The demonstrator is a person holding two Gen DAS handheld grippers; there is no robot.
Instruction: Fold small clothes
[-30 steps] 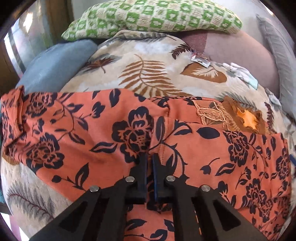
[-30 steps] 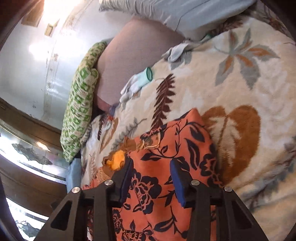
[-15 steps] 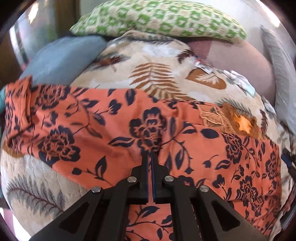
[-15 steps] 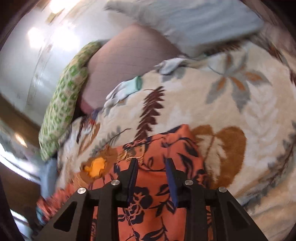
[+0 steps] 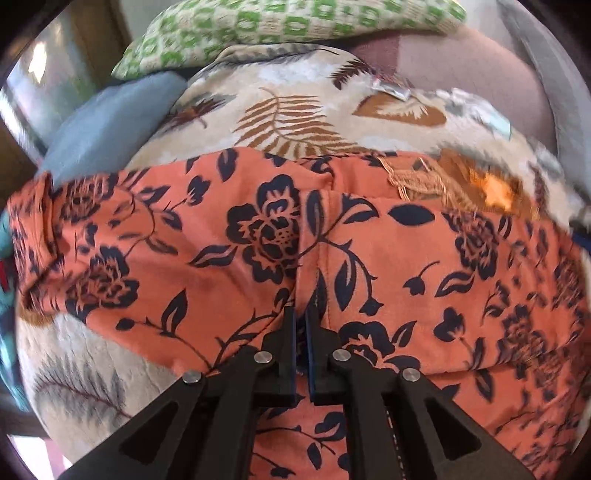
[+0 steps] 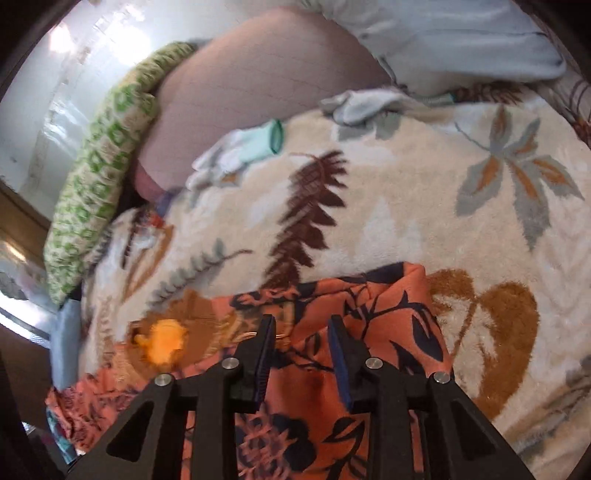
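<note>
An orange garment with dark navy flowers (image 5: 229,236) lies spread across a leaf-patterned blanket (image 5: 291,110). My left gripper (image 5: 301,325) is shut on a ridge of this cloth near its middle seam. In the right wrist view the garment's corner (image 6: 399,306) lies by a brown leaf print. My right gripper (image 6: 301,332) is open, low over that end of the cloth, with fabric between its fingers. An embroidered neckline with a bright orange patch (image 5: 495,188) sits at the garment's far edge.
A green-and-white patterned pillow (image 5: 288,22) and a blue-grey cushion (image 5: 107,125) lie at the bed's far side. Small white socks or gloves (image 6: 243,147) rest on the blanket near a mauve cushion (image 6: 258,74). A pale grey pillow (image 6: 461,40) lies beyond.
My left gripper has stayed shut on the cloth and drawn back slightly. My right gripper has slid back along the garment's end, staying open, and the view has tilted.
</note>
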